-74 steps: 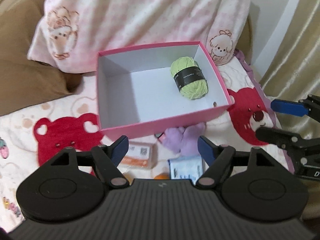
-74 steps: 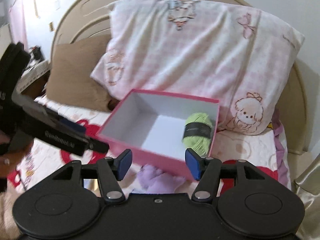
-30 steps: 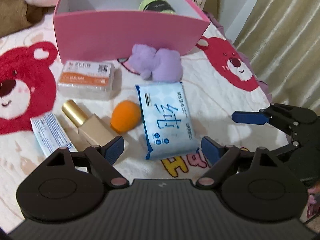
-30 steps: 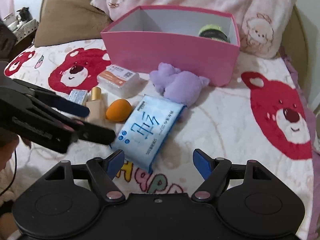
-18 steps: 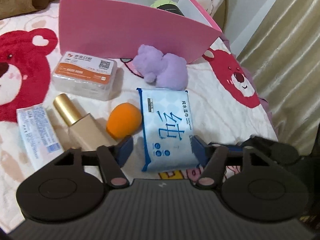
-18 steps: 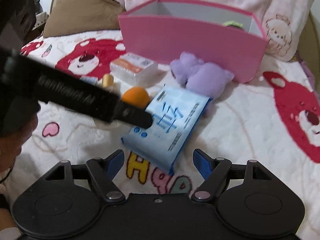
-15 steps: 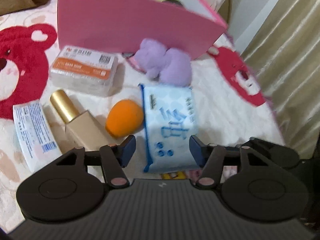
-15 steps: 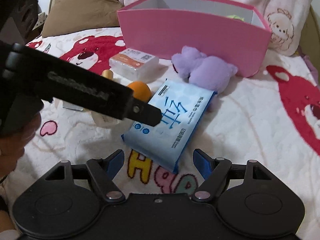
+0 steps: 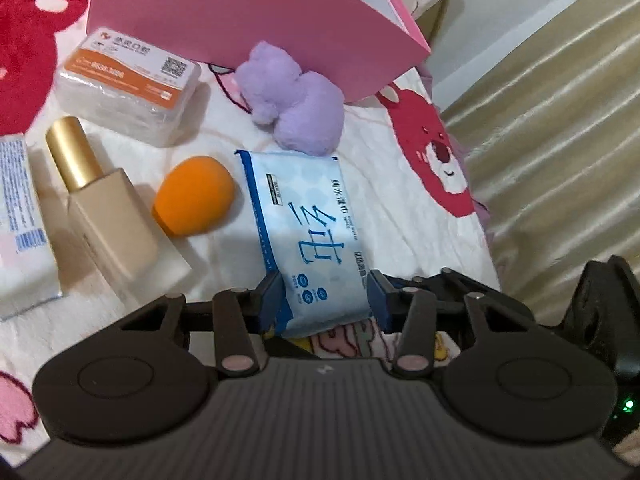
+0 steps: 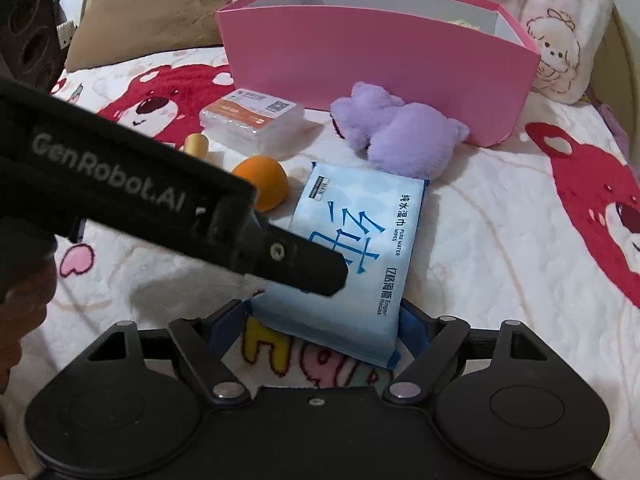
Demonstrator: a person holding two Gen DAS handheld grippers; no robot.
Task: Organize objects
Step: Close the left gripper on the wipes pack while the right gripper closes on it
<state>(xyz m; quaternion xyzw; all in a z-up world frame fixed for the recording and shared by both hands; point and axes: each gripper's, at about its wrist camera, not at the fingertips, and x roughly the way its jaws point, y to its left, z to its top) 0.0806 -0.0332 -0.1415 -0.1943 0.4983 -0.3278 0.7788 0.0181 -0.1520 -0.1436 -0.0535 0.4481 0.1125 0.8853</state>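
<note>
A blue pack of wet wipes (image 9: 310, 236) lies on the bear-print blanket; it also shows in the right wrist view (image 10: 352, 256). My left gripper (image 9: 326, 300) has its blue fingers against both sides of the pack's near end. My right gripper (image 10: 320, 320) is open, its fingers straddling the same end of the pack. A pink box (image 9: 248, 20) stands behind, with green yarn just showing inside. A purple plush (image 9: 296, 102), an orange sponge (image 9: 194, 196), a gold-capped bottle (image 9: 102, 204), a clear orange-labelled box (image 9: 128, 84) and a white packet (image 9: 20, 216) lie around.
Pillows (image 10: 552, 12) lean behind the pink box (image 10: 376, 56). A beige curtain (image 9: 560, 140) hangs past the bed's right edge. The left gripper's black body (image 10: 132, 200) crosses the right wrist view on the left.
Both grippers have moved down and forward onto the wipes pack. My left gripper's fingers have narrowed onto the pack's sides. The pack has not left the blanket.
</note>
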